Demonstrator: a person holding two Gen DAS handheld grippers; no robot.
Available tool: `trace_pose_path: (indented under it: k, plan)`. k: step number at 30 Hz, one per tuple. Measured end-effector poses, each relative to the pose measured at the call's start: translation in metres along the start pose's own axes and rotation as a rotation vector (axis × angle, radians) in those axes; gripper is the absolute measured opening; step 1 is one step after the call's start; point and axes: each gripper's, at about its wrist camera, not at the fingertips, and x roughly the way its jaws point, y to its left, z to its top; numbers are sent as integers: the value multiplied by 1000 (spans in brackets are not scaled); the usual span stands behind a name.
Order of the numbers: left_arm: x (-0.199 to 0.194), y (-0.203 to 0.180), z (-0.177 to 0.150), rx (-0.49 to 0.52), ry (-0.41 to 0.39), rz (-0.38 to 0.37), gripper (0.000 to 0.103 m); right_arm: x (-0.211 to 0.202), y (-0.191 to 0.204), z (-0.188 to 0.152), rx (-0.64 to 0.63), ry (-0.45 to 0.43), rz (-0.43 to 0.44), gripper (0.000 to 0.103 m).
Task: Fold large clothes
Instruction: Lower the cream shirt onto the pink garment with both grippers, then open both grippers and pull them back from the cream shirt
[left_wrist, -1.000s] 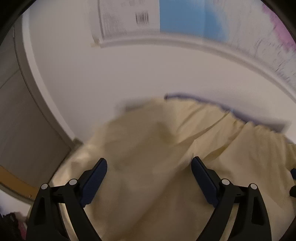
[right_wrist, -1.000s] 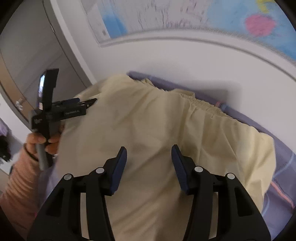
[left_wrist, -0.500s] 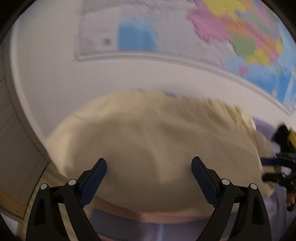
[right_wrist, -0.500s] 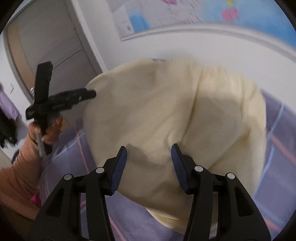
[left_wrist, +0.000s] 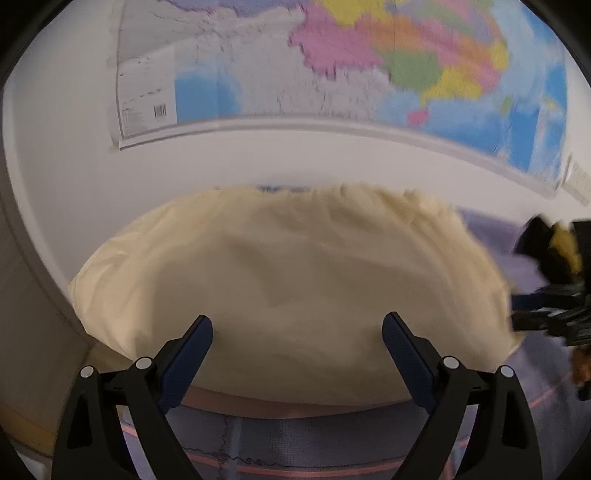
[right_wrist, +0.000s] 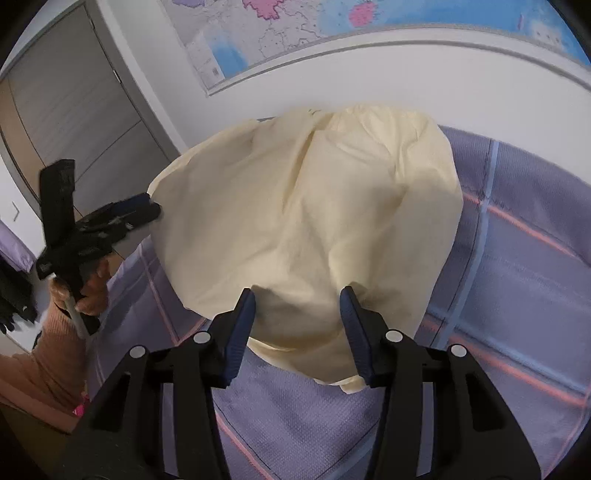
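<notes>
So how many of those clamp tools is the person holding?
2: the left gripper at the cream garment's left edge, the right gripper at its near edge.

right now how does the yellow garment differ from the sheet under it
The garment is plain pale yellow; the sheet is purple with pink and pale stripes. The garment is creased and rumpled; the sheet lies smooth. The garment covers only part of the sheet, which spreads out past its edges. Both are soft cloth.
</notes>
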Motion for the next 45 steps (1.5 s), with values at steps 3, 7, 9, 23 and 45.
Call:
trace_pose_path:
  k: [3, 7, 9, 23, 45]
  plan:
    - [5, -9, -1, 30, 2, 49, 92, -13, -2, 1, 0, -21, 13, 49]
    - [-4, -6, -1, -6, 7, 23, 91, -44, -23, -12, 67, -92, 10, 59]
    - [-10, -10, -3, 1, -3, 13, 91, -45, -31, -19, 87, -92, -46, 63]
    - [-3, -40, -7, 20, 12, -15, 91, -47, -44, -12, 39, -61, -42, 1]
    - [6, -46, -4, 4, 16, 18, 92, -18, -35, 23, 1, -14, -70, 30]
